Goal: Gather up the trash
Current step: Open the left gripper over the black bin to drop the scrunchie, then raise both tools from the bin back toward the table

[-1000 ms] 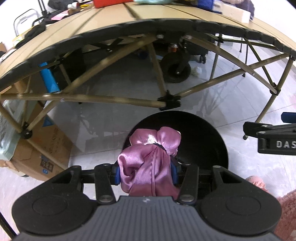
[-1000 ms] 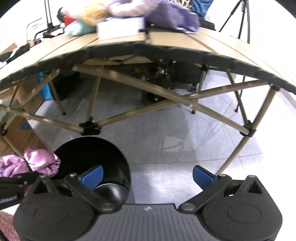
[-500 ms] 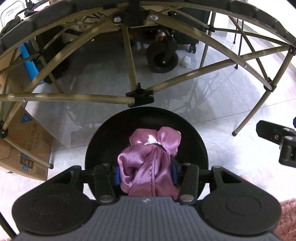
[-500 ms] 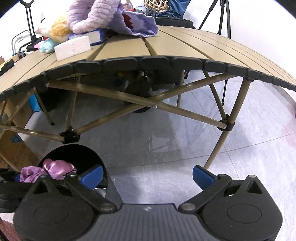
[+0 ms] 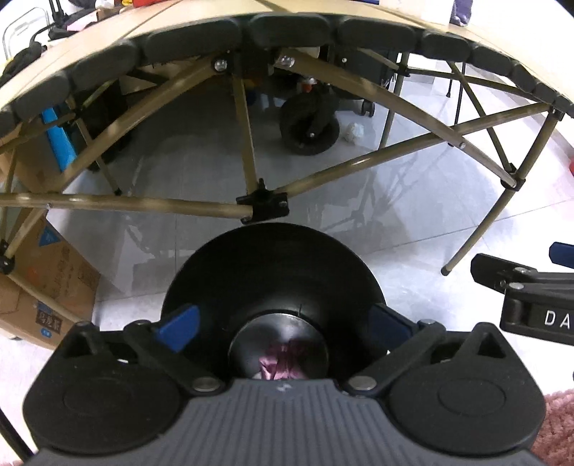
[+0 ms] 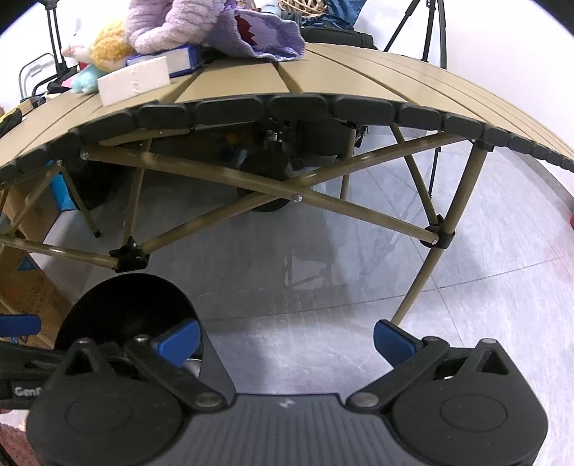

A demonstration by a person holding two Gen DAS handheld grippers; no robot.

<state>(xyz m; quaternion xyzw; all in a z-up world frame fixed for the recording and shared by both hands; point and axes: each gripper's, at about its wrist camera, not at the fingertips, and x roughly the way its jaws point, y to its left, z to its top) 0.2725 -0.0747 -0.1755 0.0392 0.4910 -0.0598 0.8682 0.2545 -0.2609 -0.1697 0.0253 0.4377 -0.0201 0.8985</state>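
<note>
A black round bin (image 5: 272,272) stands on the floor in front of the folding table. A crumpled pink satin cloth (image 5: 283,365) lies at the bin's bottom. My left gripper (image 5: 283,326) hangs right over the bin mouth, its jaws opening wide, with nothing between the blue pads. In the right wrist view my right gripper (image 6: 287,340) is open and empty over bare floor, just right of the bin (image 6: 122,304). The right gripper's finger also shows at the right edge of the left wrist view.
The tan slatted table (image 6: 323,82) with its crossed metal legs (image 5: 262,204) stands close ahead. A crumpled white paper (image 5: 353,132) lies under it beside a black wheel (image 5: 308,131). Cardboard boxes (image 5: 46,286) sit at left. Plush toys (image 6: 172,25) crowd the tabletop.
My left gripper has gone from shut on the pink cloth to wide apart. The cloth has dropped from between the pads to the bottom of the bin.
</note>
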